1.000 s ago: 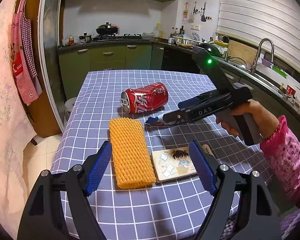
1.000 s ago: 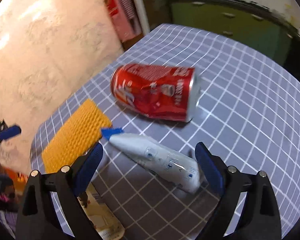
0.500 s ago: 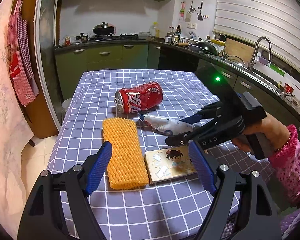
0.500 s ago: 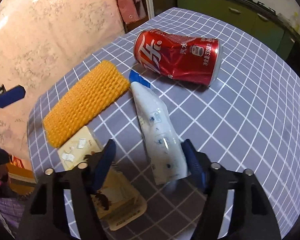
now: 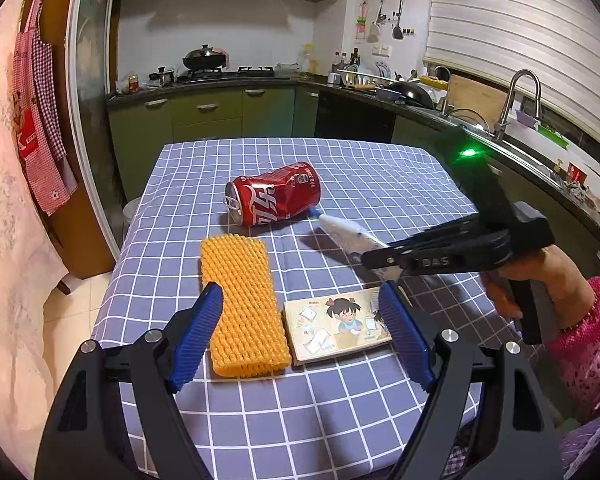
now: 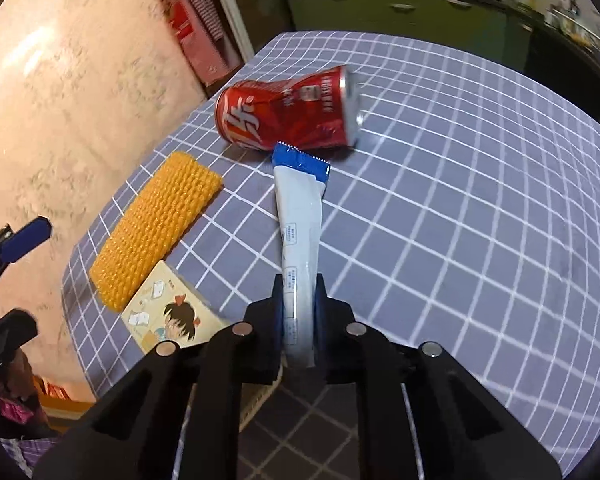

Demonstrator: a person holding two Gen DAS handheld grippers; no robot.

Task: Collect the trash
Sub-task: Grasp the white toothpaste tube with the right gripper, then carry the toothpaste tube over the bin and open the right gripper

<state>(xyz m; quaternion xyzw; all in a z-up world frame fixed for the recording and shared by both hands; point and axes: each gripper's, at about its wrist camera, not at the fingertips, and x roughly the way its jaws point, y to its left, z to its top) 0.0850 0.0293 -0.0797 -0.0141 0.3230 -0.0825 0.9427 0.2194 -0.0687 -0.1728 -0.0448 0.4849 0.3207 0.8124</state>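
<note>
A dented red soda can [image 5: 274, 199] [image 6: 286, 117] lies on its side on the checked tablecloth [image 5: 340, 160]. My right gripper [image 6: 299, 292] [image 5: 370, 258] is shut on a white wrapper with a blue end [image 6: 298, 216] [image 5: 346, 232] and holds it just above the cloth, its blue end near the can. My left gripper [image 5: 300, 332] is open and empty, hovering over the near table edge above a yellow foam net [image 5: 242, 300] [image 6: 156, 224] and a cartoon tissue pack [image 5: 338, 330] [image 6: 172, 318].
The table stands in a kitchen with green cabinets [image 5: 204, 116] behind and a counter with a sink [image 5: 512, 120] to the right. A pink curtain [image 5: 4, 240] hangs at the left. A bin [image 5: 130, 210] shows past the table's left edge.
My right gripper has closed on the white wrapper and lifted it off the cloth, pulling back to the right. My left gripper has stayed open and drawn back a little.
</note>
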